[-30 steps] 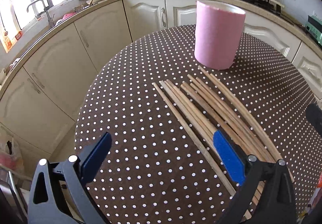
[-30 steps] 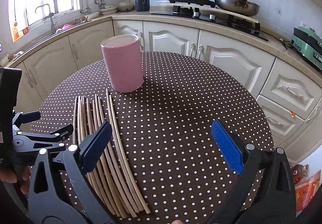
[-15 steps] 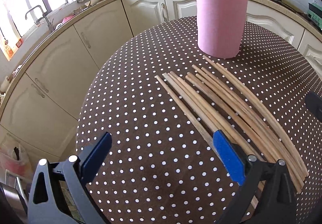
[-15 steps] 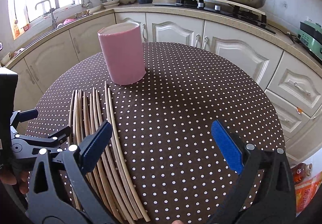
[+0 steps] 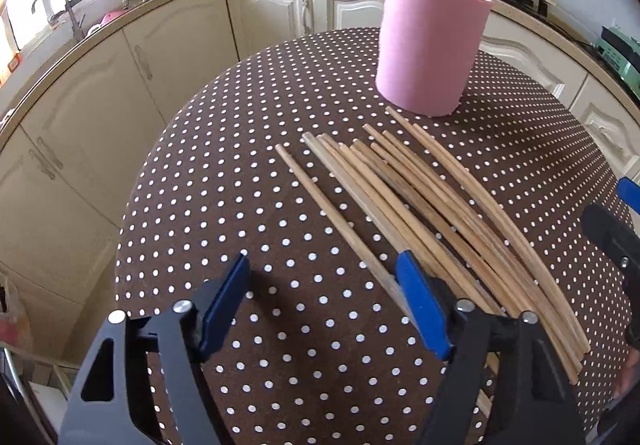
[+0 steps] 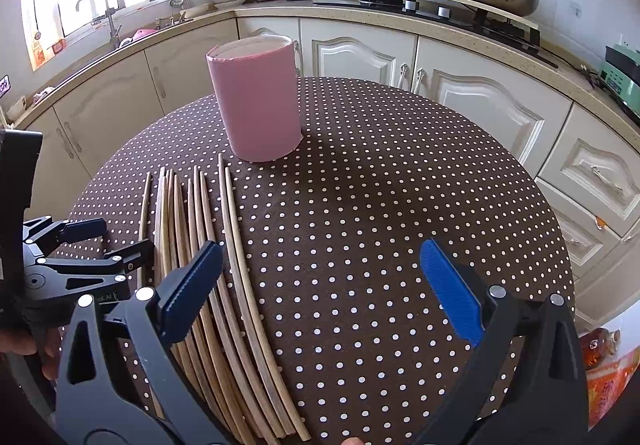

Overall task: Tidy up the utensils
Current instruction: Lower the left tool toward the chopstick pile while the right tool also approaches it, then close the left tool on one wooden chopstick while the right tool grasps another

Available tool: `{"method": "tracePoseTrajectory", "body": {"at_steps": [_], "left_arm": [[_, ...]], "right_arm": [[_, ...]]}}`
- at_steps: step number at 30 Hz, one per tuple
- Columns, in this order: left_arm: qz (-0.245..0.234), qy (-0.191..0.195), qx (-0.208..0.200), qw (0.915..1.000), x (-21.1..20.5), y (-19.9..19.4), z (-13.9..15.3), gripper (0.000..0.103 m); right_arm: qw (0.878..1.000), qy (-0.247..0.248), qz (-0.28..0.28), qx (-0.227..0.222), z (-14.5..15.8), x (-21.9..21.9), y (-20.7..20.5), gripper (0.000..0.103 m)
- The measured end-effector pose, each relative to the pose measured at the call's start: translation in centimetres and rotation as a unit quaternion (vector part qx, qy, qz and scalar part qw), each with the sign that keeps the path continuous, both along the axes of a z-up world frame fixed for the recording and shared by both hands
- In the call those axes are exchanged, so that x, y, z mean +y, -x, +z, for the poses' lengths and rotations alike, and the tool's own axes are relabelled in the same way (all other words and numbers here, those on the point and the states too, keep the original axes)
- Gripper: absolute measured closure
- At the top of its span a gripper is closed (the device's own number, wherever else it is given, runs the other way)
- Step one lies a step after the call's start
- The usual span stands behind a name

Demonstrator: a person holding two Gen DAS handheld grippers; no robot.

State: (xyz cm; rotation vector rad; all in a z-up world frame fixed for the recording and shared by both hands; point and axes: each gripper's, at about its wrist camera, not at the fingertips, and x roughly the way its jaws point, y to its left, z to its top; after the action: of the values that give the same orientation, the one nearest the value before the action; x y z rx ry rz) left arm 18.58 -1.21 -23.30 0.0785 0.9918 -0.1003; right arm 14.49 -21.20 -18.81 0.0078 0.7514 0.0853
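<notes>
We see the left hand-held gripper [image 5: 324, 301] closing around the outermost chopstick [image 5: 340, 225], pads not yet pressing. Right hand-held gripper [image 6: 320, 285] hangs released above the bench [image 6: 380, 205]

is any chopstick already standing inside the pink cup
No: all the chopsticks lie flat on the dotted tablecloth in front of the pink cup, and none sticks out above its rim.

A round dotted table [image 6: 400, 181] holds an upright pink cup [image 6: 256, 101] with a row of chopsticks [image 6: 208, 245] lying before it. The right gripper [image 6: 320, 285] hovers wide open; the left gripper [image 6: 108, 241] reaches the chopsticks' left edge.
</notes>
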Motion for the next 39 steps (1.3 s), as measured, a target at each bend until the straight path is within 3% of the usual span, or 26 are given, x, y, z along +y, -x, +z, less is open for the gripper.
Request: {"method": "tracePoseTrajectory", "body": {"at_steps": [10, 16, 23, 24, 26, 33, 39], "left_arm": [[-0.025, 0.007, 0.005, 0.9996, 1.0, -1.0, 0.5, 0.088], [-0.049, 0.023, 0.004, 0.9985, 1.3, -1.8, 0.4, 0.089], [-0.069, 0.068, 0.013, 0.9952, 2.8, -2.8, 0.4, 0.091], [-0.067, 0.07, 0.015, 0.9952, 2.8, -2.7, 0.4, 0.091], [-0.067, 0.058, 0.015, 0.9959, 2.4, -2.0, 0.4, 0.091], [-0.074, 0.035, 0.02, 0.9965, 1.7, -0.8, 0.3, 0.091], [-0.059, 0.046, 0.03, 0.9967, 2.1, -0.6, 0.5, 0.091]], "right_arm": [[0.996, 0.047, 0.056, 0.046, -0.7, 2.0, -3.3, 0.006], [0.99, 0.053, 0.099, 0.088, -1.3, 3.5, -5.6, 0.008], [0.982, 0.058, 0.117, 0.134, -2.1, 3.7, -7.2, 0.042], [0.981, 0.059, 0.12, 0.142, -2.3, 3.7, -7.4, 0.049], [0.978, 0.056, 0.129, 0.156, -2.7, 3.9, -7.6, 0.053], [0.972, 0.079, 0.146, 0.165, -2.8, 4.8, -7.3, 0.06], [0.971, 0.082, 0.151, 0.164, -2.2, 5.6, -6.6, 0.061]]}}
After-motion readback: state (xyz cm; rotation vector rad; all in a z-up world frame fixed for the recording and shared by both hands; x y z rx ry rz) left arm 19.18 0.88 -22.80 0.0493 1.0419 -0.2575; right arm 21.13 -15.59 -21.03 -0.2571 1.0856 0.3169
